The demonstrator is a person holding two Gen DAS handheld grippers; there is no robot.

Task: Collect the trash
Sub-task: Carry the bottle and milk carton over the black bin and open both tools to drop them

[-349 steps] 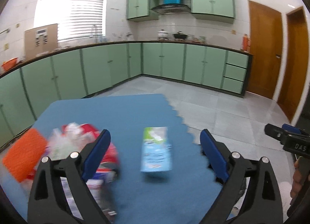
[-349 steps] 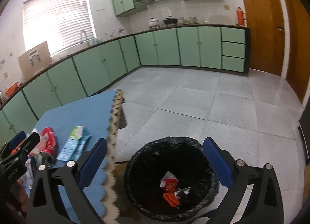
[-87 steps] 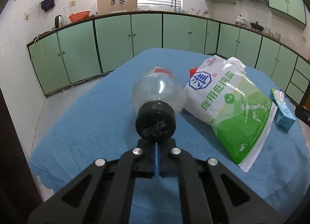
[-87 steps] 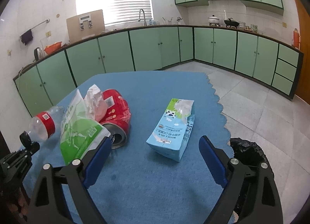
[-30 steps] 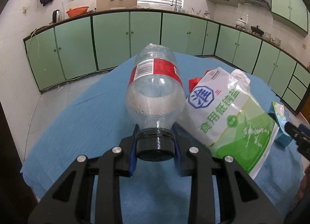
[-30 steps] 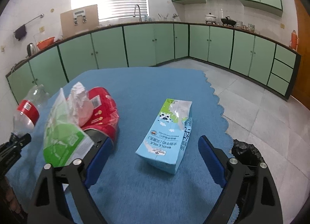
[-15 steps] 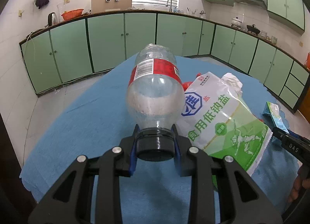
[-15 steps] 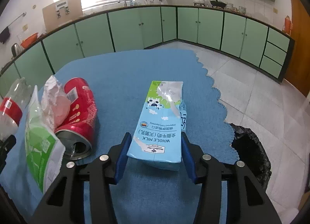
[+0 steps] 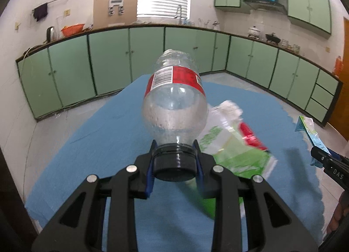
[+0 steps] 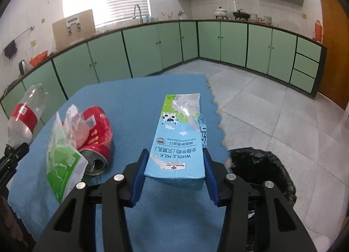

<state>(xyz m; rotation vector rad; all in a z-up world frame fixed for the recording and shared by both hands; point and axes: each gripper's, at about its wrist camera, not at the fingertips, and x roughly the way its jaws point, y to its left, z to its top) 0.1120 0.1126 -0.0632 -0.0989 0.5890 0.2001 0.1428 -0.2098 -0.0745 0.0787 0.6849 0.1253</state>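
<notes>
Milk carton point(image 10: 177, 140) sits pinched between the blue pads of the right gripper point(image 10: 174, 170), gripped across its base, its long axis running straight ahead along the fingers and lifted clear of the blue mat point(image 10: 128, 103). That matters because the bin with the black liner point(image 10: 264, 169) lies just off the mat's right edge, below and to the right of this gripper, so the right hand looks nearer to it and a swing rightward over the scalloped edge should bring the carton above the opening. The left gripper point(image 9: 174, 166) is clamped on the black cap of the clear plastic bottle point(image 9: 174, 103), whose body points away and upward over the mat's left side, well apart from the bin. Farther in on the mat, between the two hands, the green-and-white bag point(image 10: 62, 156) lies against the red can point(image 10: 98, 140), both untouched.
</notes>
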